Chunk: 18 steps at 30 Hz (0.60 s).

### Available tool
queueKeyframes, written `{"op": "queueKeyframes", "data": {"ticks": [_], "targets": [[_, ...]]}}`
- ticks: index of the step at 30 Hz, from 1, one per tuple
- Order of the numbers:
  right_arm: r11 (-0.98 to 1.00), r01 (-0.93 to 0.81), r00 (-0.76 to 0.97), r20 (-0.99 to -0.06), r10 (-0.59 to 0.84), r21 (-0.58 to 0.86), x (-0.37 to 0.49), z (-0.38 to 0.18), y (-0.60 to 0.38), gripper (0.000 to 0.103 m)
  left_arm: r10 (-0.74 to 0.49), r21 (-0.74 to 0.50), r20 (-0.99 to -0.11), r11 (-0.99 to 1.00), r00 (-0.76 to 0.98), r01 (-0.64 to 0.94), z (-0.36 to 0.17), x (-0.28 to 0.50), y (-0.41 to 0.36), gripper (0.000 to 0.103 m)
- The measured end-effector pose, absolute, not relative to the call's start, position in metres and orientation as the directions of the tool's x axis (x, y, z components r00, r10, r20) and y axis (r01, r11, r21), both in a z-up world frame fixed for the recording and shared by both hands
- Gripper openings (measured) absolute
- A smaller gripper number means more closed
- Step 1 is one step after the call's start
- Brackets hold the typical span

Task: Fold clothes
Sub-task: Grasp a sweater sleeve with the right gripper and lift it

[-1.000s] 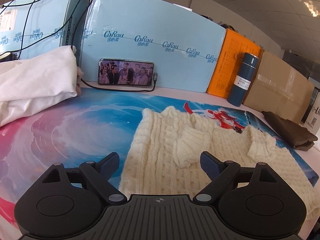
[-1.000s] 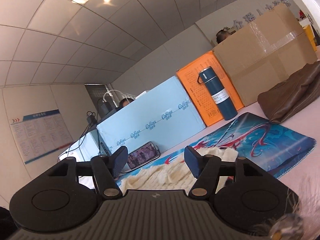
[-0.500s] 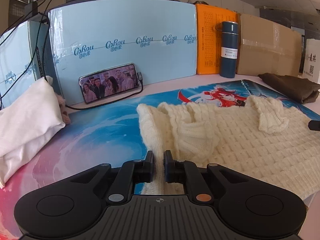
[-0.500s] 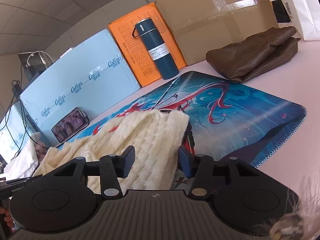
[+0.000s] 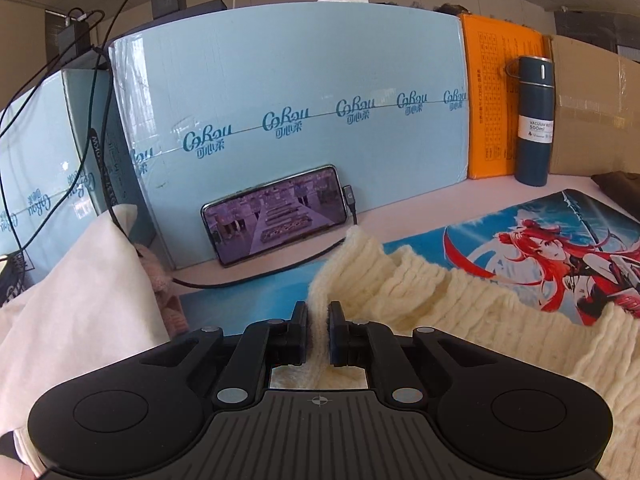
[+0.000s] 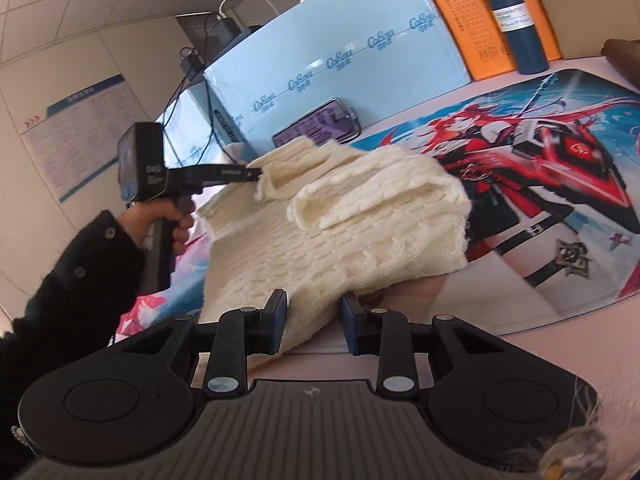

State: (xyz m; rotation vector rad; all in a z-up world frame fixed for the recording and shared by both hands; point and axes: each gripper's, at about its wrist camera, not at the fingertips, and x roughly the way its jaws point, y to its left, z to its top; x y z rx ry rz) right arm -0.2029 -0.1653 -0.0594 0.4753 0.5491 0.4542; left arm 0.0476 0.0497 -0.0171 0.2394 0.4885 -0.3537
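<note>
Jaws of the left gripper (image 5: 318, 317) clamp the sweater (image 6: 352, 216) edge at its 12 o'clock, while the right gripper (image 6: 314, 312) is closing on the near hem, likely to lift it for a fold.

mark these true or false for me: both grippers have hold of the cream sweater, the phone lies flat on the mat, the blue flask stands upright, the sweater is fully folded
1. The left gripper is shut on the cream sweater: true.
2. The right gripper has knit between its closing fingers: true.
3. The phone lies flat on the mat: false, it leans against the light blue box.
4. The blue flask stands upright: true.
5. The sweater is fully folded: false, it is lifted at two edges, mid-fold.
</note>
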Motion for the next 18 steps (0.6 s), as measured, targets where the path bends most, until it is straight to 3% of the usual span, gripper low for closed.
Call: {"op": "queueKeyframes", "data": {"ticks": [6, 7, 9, 10, 14, 17, 18], "targets": [[0.742, -0.465, 0.677, -0.347, 0.649, 0.482, -0.198, -0.048, -0.134, 0.028, -0.330, 0.171, -0.462, 0.878, 0.823, 0.448, -0.017, 0.078, 0.000, 0.009], [0.744, -0.481, 0.679, -0.340, 0.651, 0.463, -0.200, -0.045, -0.133, 0.029, -0.340, 0.178, -0.462, 0.869, 0.819, 0.461, -0.019, 0.083, -0.007, 0.015], [0.760, -0.480, 0.707, -0.320, 0.631, 0.438, -0.205, -0.037, -0.140, 0.043, -0.361, 0.162, -0.454, 0.866, 0.815, 0.474, -0.020, 0.088, -0.001, 0.020], [0.769, -0.466, 0.727, -0.305, 0.614, 0.438, -0.207, -0.034, -0.146, 0.047, -0.363, 0.139, -0.454, 0.874, 0.814, 0.466, -0.019, 0.087, 0.009, 0.025], [0.796, -0.368, 0.799, -0.274, 0.535, 0.481, -0.199, -0.028, -0.176, 0.068, -0.368, 0.046, -0.446, 0.901, 0.816, 0.431, -0.018, 0.075, 0.048, 0.069], [0.870, -0.279, 0.855, -0.308, 0.417, 0.406, -0.180, -0.024, -0.175, 0.085, -0.412, -0.014, -0.451, 0.890, 0.792, 0.455, -0.025, 0.055, 0.073, 0.078], [0.893, -0.266, 0.864, -0.320, 0.388, 0.364, -0.173, -0.022, -0.170, 0.086, -0.427, -0.031, -0.453, 0.885, 0.783, 0.465, -0.028, 0.051, 0.078, 0.079]]}}
